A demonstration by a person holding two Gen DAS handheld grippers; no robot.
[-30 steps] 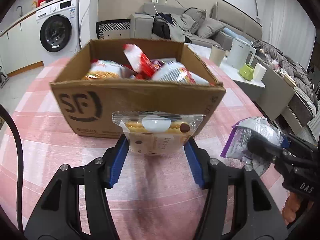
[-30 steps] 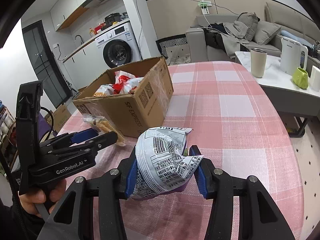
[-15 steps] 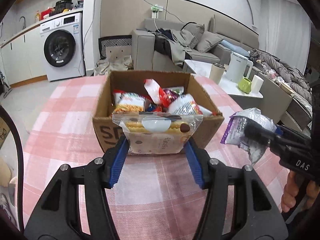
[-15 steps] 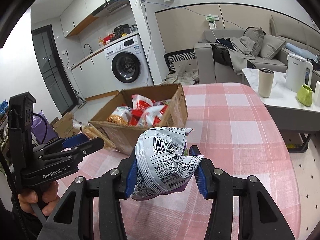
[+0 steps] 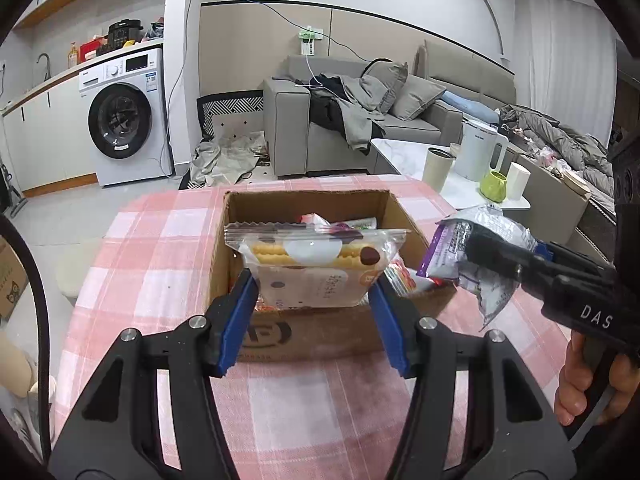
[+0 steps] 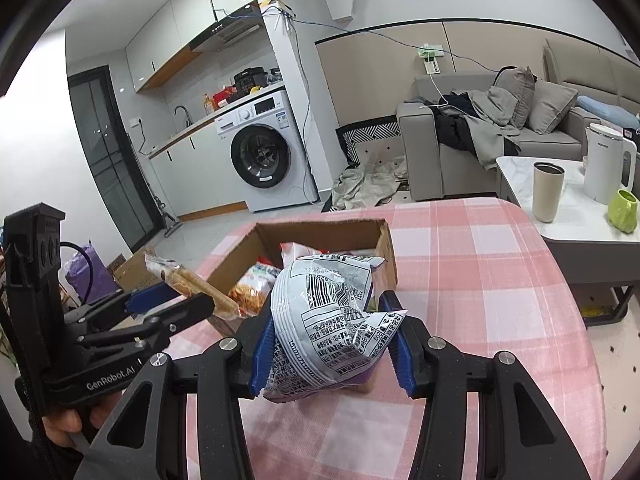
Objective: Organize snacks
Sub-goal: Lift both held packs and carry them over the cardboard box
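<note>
Overhead, the left claw [image 5: 314, 300] grips a clear biscuit packet [image 5: 316, 260] between its blue pads, held above the near end of the open cardboard box [image 5: 320, 332]. Its own view shows the packet face-on: a flat pouch with a serrated top seal, pale round biscuits and a white label. From the right wrist view the same biscuit packet [image 6: 188, 284] appears edge-on at 9 o'clock, thin and slanted, sticking out of the left claw [image 6: 176, 300].

The right claw [image 6: 328, 344] is clenched on a crumpled silver bag [image 6: 328, 320]; this view shows its printed back with a barcode and small text, puffed and creased, with a purple edge at the bottom. In the left wrist view the silver bag [image 5: 476, 256] sits at 3 o'clock, just beside the box's right wall, with the right claw [image 5: 492, 252] seen from the side and a purple front panel showing.

Only the right wrist view reveals the orange snack pack [image 6: 248, 292] inside the cardboard box [image 6: 384, 256]. The box stands on a surface [image 5: 152, 248] draped in soft pink-and-white check cloth.
</note>
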